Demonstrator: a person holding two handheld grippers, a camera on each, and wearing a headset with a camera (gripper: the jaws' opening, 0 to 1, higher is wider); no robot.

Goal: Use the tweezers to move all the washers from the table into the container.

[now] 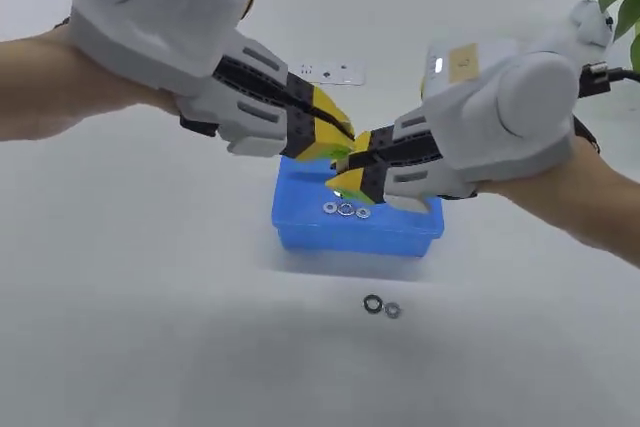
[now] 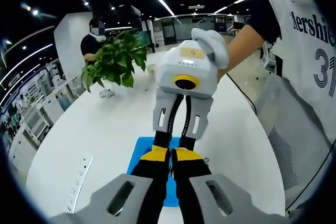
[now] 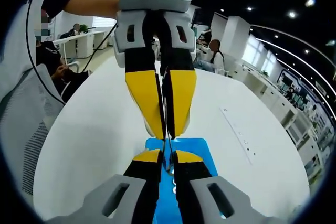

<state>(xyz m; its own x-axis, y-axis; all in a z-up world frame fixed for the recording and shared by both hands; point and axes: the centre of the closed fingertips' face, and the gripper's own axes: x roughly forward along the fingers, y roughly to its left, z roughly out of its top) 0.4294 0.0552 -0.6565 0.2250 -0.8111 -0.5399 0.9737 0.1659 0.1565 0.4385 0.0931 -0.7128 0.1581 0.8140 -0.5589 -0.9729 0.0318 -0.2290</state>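
Two steel ring washers (image 1: 381, 306) lie on the white desk (image 1: 150, 277), on the person's side of both sets of fingers. Three more washers (image 1: 345, 209) sit in the blue plastic container (image 1: 300, 232) directly beneath the fingertips. The right gripper (image 1: 352, 171) fingers pinch thin metal tweezers (image 3: 168, 156). The left gripper (image 1: 343, 137) fingers, nearly closed, meet them tip to tip.

**Three cameras close in on one container (image 1: 340, 239)**

The head view looks steeply down from close above the container. The two gripper views look along their own jaws from opposite sides of it, facing each other. All three share it and the white counter (image 1: 150, 297).
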